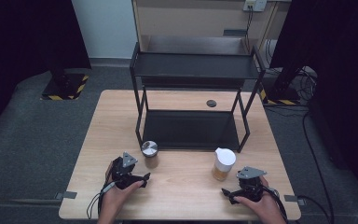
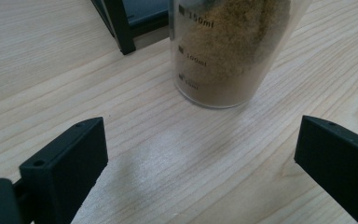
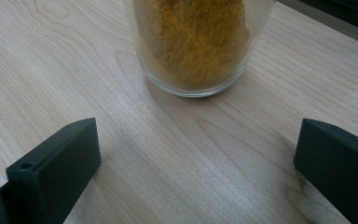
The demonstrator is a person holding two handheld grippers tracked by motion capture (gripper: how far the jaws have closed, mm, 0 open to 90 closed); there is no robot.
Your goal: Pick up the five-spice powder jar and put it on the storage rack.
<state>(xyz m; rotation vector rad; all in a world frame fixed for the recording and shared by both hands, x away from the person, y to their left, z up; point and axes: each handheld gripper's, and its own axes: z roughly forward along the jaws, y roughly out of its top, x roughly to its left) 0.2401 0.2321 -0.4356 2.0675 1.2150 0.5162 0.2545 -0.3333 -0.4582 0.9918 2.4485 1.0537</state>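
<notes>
Scene: wooden surface [image 1: 182, 182] with a black two-tier rack [image 1: 193, 93] at the back; two jars stand in front of it, well apart.
Left jar: silver-lid jar [image 1: 149, 154], just beside the rack's front left leg; clear wall with printed volume marks, filled with brownish powder [image 2: 228, 42].
Right jar: white-lid jar [image 1: 223, 164], near the rack's front right leg; clear wall, yellow-orange powder [image 3: 193, 37].
Left gripper: left gripper [image 1: 137, 179] held low over the surface, jaws spread wide, nothing between them; I see its jar straight ahead, not touching.
Right gripper: right gripper [image 1: 235, 192] also low, jaws wide apart and empty; its jar sits just ahead.
Handling: I judge both jars stiff, smooth and likely slippery; breakable if glass, can't tell the material. Powder fill gives moderate weight, and contents can shift if tilted.
Where to grip: I'd take each jar across the mid wall, below the lid, jaws level, keeping it upright.
Risk: squeezing too low or off-centre could tip or slide the jar on the smooth wood.
</notes>
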